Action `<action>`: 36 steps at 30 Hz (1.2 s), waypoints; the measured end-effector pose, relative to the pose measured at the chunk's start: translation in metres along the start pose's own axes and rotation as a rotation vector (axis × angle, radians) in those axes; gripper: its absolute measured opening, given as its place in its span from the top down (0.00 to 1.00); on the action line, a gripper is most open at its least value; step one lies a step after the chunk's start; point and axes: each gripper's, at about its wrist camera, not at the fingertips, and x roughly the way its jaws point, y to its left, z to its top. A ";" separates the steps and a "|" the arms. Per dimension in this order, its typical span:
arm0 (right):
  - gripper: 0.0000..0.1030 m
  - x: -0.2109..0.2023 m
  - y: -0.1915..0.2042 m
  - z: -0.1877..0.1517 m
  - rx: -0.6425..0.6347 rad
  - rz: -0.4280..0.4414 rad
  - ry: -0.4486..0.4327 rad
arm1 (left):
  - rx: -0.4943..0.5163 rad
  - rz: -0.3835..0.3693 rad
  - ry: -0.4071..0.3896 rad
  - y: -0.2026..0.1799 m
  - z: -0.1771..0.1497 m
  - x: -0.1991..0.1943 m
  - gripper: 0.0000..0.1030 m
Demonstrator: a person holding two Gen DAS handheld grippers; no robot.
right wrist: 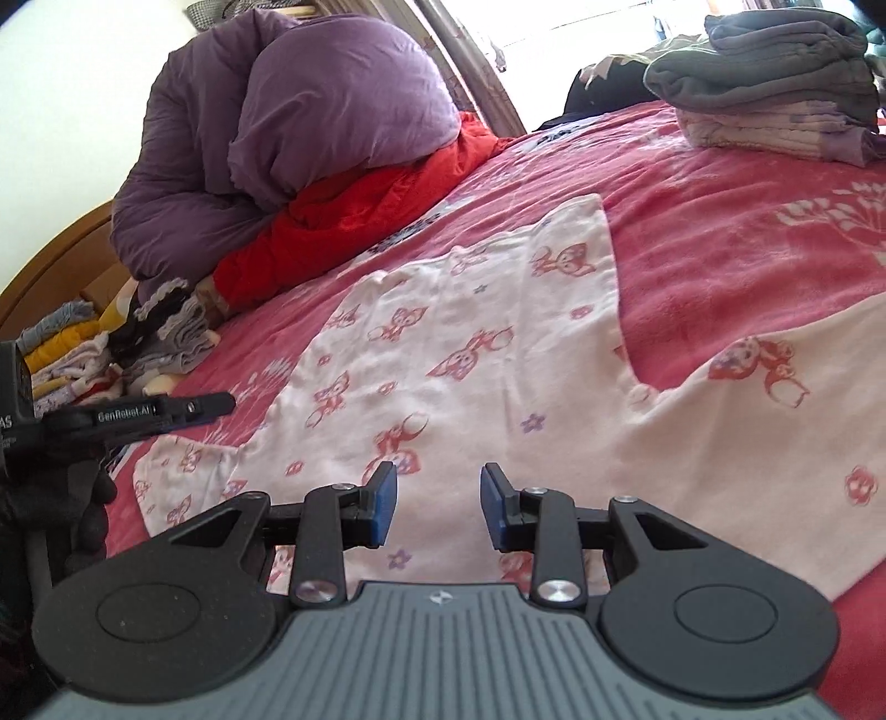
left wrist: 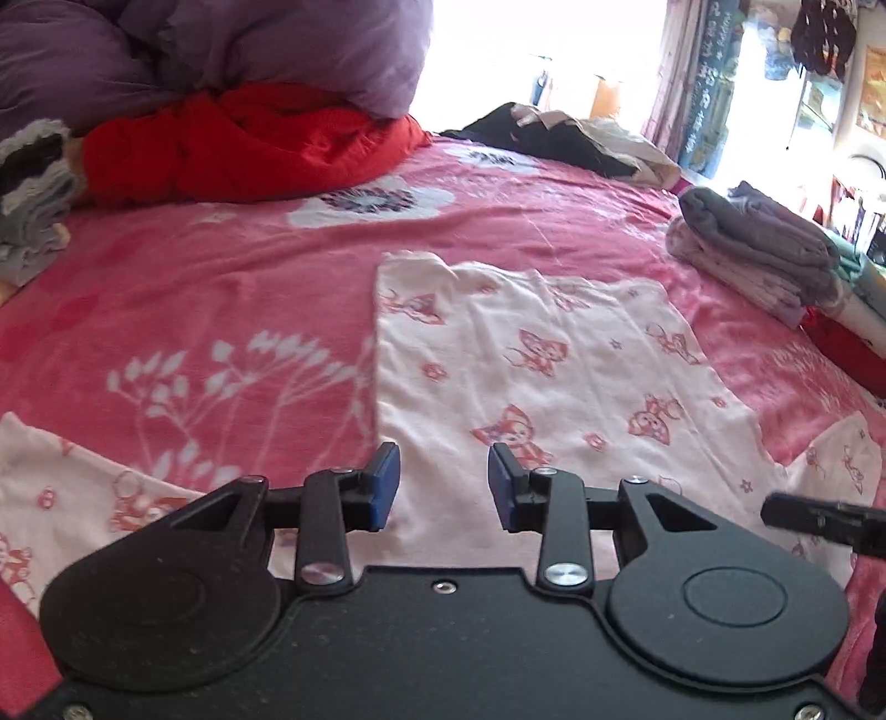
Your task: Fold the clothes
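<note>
A white garment (left wrist: 554, 360) with a pink animal print lies spread flat on the pink flowered bedspread (left wrist: 221, 288). One long part of it runs away from me, and other parts reach out to the left (left wrist: 83, 493) and right. My left gripper (left wrist: 443, 462) hovers over its near edge, open, with nothing between the blue pads. In the right wrist view the same garment (right wrist: 443, 354) fills the middle. My right gripper (right wrist: 437, 482) is open just above it and holds nothing. A black finger (left wrist: 819, 520) of the right gripper shows at the left view's right edge.
A purple duvet (left wrist: 221, 50) rests on a red blanket (left wrist: 249, 144) at the head of the bed. A stack of folded grey clothes (left wrist: 758, 243) sits at the right edge. Dark clothing (left wrist: 531, 133) lies far back, and small folded items (right wrist: 83, 354) are piled at the left.
</note>
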 end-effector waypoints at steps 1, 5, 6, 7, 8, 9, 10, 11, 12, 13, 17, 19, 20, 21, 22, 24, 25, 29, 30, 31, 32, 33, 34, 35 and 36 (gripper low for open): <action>0.66 0.001 -0.006 0.005 0.012 -0.004 -0.018 | 0.018 -0.012 0.013 -0.008 0.001 0.007 0.67; 0.65 0.017 -0.028 0.027 0.094 0.022 -0.056 | 0.069 -0.056 0.058 -0.034 0.006 0.030 0.67; 0.65 0.023 -0.030 0.031 0.099 0.033 -0.056 | 0.077 -0.063 0.066 -0.039 0.007 0.034 0.67; 0.63 0.028 -0.031 0.034 0.099 0.044 -0.059 | 0.083 -0.065 0.070 -0.042 0.006 0.038 0.67; 0.55 0.033 -0.033 0.038 0.106 0.059 -0.059 | 0.088 -0.066 0.075 -0.044 0.006 0.041 0.67; 0.53 0.038 -0.035 0.041 0.118 0.076 -0.059 | 0.089 -0.065 0.079 -0.045 0.006 0.044 0.67; 0.51 0.042 -0.038 0.044 0.140 0.084 -0.058 | 0.085 -0.062 0.081 -0.044 0.004 0.046 0.67; 0.51 0.046 -0.042 0.047 0.160 0.071 -0.054 | 0.079 -0.060 0.082 -0.043 0.003 0.047 0.66; 0.51 0.050 -0.047 0.049 0.181 0.040 -0.046 | 0.069 -0.060 0.080 -0.040 0.002 0.046 0.66; 0.56 0.051 -0.053 0.051 0.204 -0.018 -0.033 | 0.057 -0.062 0.077 -0.037 0.001 0.045 0.66; 0.79 0.044 -0.057 0.054 0.182 -0.140 -0.004 | -0.005 -0.048 0.040 -0.022 0.006 0.034 0.63; 0.63 0.041 -0.047 0.054 0.139 -0.145 -0.018 | -0.048 -0.040 0.029 -0.012 0.012 0.032 0.63; 0.47 0.040 -0.042 0.054 0.127 -0.129 -0.034 | -0.064 -0.038 0.029 -0.007 0.016 0.034 0.63; 0.41 0.039 -0.038 0.055 0.113 -0.095 -0.058 | -0.072 -0.035 0.030 -0.004 0.022 0.037 0.63; 0.41 0.041 -0.034 0.056 0.088 -0.073 -0.065 | -0.075 -0.033 0.031 -0.001 0.028 0.041 0.63; 0.43 0.047 -0.033 0.056 0.045 -0.097 -0.028 | -0.073 -0.038 0.032 0.002 0.042 0.051 0.63; 0.48 0.050 -0.037 0.055 0.052 -0.122 -0.006 | -0.081 -0.048 0.031 0.003 0.050 0.058 0.63; 0.66 0.047 -0.046 0.058 0.070 -0.163 0.001 | -0.029 -0.040 0.040 -0.001 0.082 0.089 0.63; 0.66 0.046 -0.046 0.058 0.068 -0.165 -0.002 | -0.027 -0.015 0.046 -0.001 0.090 0.096 0.65; 0.66 0.046 -0.044 0.058 0.055 -0.170 -0.004 | -0.027 -0.009 0.039 0.000 0.097 0.101 0.65; 0.65 0.046 -0.041 0.057 0.037 -0.167 -0.010 | -0.028 -0.031 0.021 0.000 0.104 0.103 0.65; 0.63 0.045 -0.038 0.056 0.025 -0.150 -0.022 | -0.024 -0.053 0.018 0.000 0.110 0.108 0.65; 0.62 0.045 -0.036 0.057 0.015 -0.132 -0.026 | -0.015 -0.068 0.030 -0.001 0.115 0.115 0.65; 0.62 0.046 -0.035 0.057 0.008 -0.123 -0.018 | -0.014 -0.074 0.060 0.000 0.119 0.126 0.65; 0.62 0.049 -0.036 0.056 0.009 -0.115 -0.004 | -0.023 -0.070 0.108 0.002 0.122 0.141 0.64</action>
